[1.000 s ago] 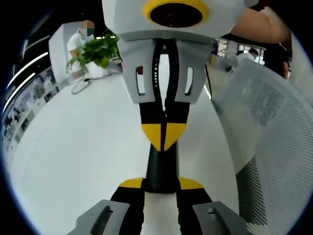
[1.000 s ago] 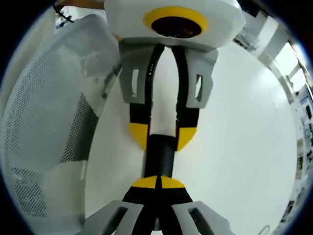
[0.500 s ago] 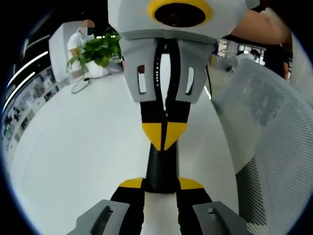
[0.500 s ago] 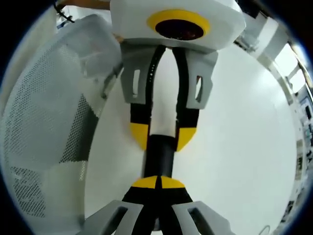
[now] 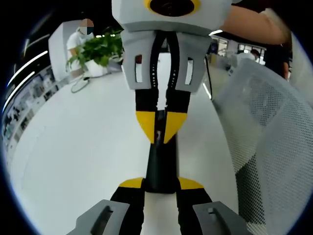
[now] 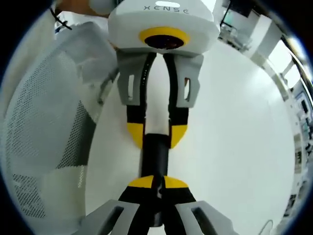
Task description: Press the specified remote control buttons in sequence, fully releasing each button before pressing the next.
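So here's what we've got. The slim black bar-shaped remote control (image 5: 161, 166) sits dead centre, lengthwise between the two tools. In the left gripper view, the left tool (image 5: 161, 183) pinches the near end of the remote, one yellow-tipped jaw on each long side. The right tool (image 5: 159, 128) comes in from the top of that view, its yellow tips pressed together with barely a sliver between them. They sit right at the remote's far end. We can't tell if they're actually touching a button or just over it, and we can't make out any buttons either.

Flip to the right gripper view and it's the mirror picture. The right tool (image 6: 157, 182) is at the bottom with its jaws drawn together, and the remote (image 6: 155, 152) runs away from it. The left tool (image 6: 156, 133) clamps the remote from both sides.

As for room, the plain white surface (image 5: 73, 161) is wide open on one side of the tools. It runs bare all the way to a leafy green potted plant (image 5: 98, 49) and a looped cable (image 5: 78, 88) near the far edge. A person in white (image 5: 76, 41) stands just past that edge.

The other side is tighter. A white mesh chair back (image 5: 269, 132) crowds in just beside the surface's edge, near the tools but not touching them. The right gripper view has the same mesh (image 6: 44, 122) on one side and open white surface (image 6: 234, 137) on the other. A bare forearm (image 5: 249, 24) reaches in behind the right tool.
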Tool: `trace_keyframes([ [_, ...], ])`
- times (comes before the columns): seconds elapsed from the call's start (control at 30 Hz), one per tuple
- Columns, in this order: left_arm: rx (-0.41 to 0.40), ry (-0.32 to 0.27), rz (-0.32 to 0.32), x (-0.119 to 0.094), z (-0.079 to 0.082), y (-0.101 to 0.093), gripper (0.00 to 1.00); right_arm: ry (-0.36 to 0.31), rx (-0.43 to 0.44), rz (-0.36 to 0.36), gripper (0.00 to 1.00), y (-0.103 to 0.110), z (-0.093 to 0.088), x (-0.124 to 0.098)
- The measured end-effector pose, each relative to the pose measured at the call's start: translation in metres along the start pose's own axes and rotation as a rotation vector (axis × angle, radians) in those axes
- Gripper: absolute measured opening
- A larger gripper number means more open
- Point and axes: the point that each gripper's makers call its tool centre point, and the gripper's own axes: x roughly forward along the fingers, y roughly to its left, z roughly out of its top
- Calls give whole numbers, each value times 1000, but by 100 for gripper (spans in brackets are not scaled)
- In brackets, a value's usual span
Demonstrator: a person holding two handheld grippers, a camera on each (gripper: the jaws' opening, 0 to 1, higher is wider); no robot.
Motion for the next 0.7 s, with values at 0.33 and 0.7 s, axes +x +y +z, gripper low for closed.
trace_keyframes([
  [0.33, 0, 5, -1, 0, 0, 0, 24, -42, 13, 2, 11, 0, 8, -6],
  [0.7, -2, 6, 0, 0, -1, 1, 24, -44, 23, 6, 16, 2, 4, -7],
])
